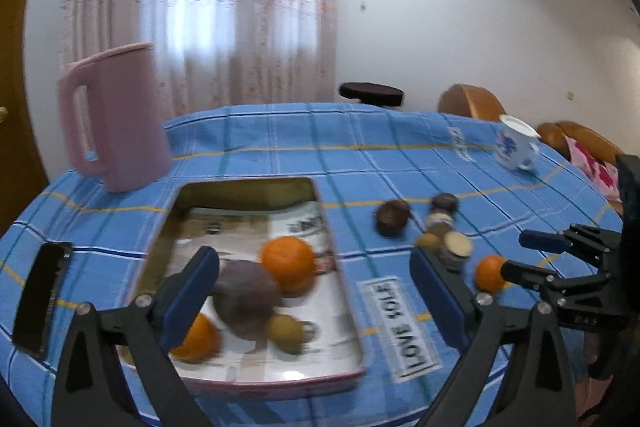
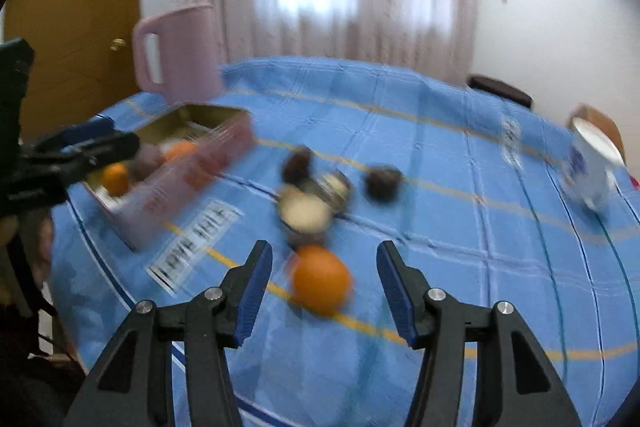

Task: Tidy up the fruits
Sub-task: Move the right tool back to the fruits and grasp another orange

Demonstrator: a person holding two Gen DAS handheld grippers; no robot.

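**Loose orange lined up between open jaws, tin half filled**

The orange [image 2: 322, 285] lay on the blue checked tablecloth [image 2: 440, 155], just ahead of the right gripper [image 2: 324, 291] and framed between its blue pads without either pad touching it. It looked like a small citrus: light, round, firm under a slightly yielding skin, and likely to roll if nudged from one side only. The sensible hold would be across its widest middle, pads squarely opposite, with modest pressure (a hard squeeze would bruise it). The right gripper's jaws stood partly apart and held nothing.

At about 12 o'clock from that orange, close behind it, sat a cluster of small round tins or jars [image 2: 310, 205], too blurred to identify, with two dark round fruits [image 2: 382, 181] beyond them.

At 10 o'clock stood the rectangular tin tray [image 1: 352, 311], shallow-walled, with printed paper lining its floor. In it were two oranges [image 1: 288, 263], one large dull purple-brown fruit [image 1: 244, 297] and a small yellowish one [image 1: 286, 333], all crowded toward the near end and apparently touching. The far end of the tray was bare paper.

The left gripper [image 1: 316, 291] hung above the tray's near end with its jaws spread wide and nothing between the pads.

Farther out, a pink jug [image 1: 116, 115] stood at the tray's 11 o'clock, a white and blue cup [image 1: 514, 143] at 2 o'clock near the table edge, and a dark phone [image 1: 40, 297] lay at 9 o'clock.
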